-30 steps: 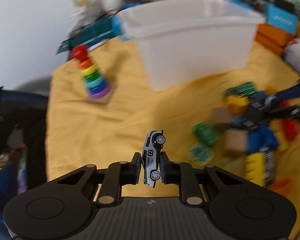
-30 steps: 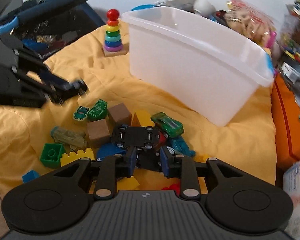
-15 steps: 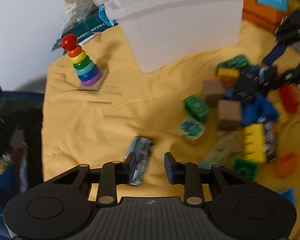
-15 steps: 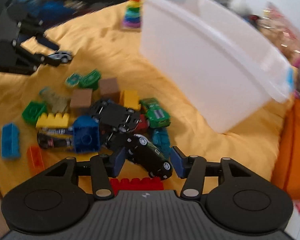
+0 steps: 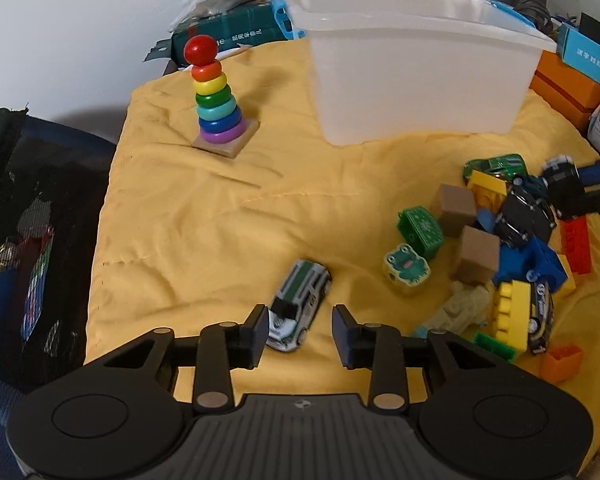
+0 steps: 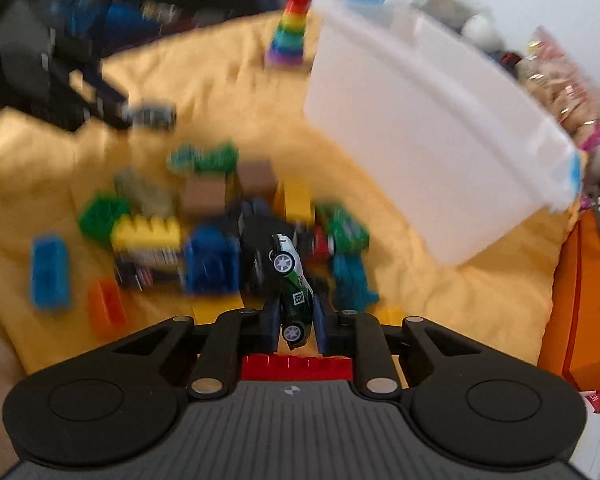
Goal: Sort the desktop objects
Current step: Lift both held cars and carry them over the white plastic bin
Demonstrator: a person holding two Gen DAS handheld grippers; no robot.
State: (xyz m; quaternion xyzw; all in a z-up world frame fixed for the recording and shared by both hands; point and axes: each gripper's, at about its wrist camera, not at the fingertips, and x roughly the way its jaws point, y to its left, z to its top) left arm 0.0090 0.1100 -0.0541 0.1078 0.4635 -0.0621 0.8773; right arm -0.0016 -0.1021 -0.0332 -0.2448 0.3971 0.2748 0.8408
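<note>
While my left gripper [image 5: 300, 330] was spreading its jaws over a white-and-green car [image 5: 298, 310] lying on the yellow cloth [image 5: 220, 216], my right gripper [image 6: 297, 322] stood clamped across a dark green car [image 6: 294, 288]: small, rigid, probably light, best pinched by its flat flanks.

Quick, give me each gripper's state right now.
Left gripper: fingers opening, clear of the white-and-green toy car lying on the yellow cloth.
Right gripper: shut on a green-and-white toy car.
</note>
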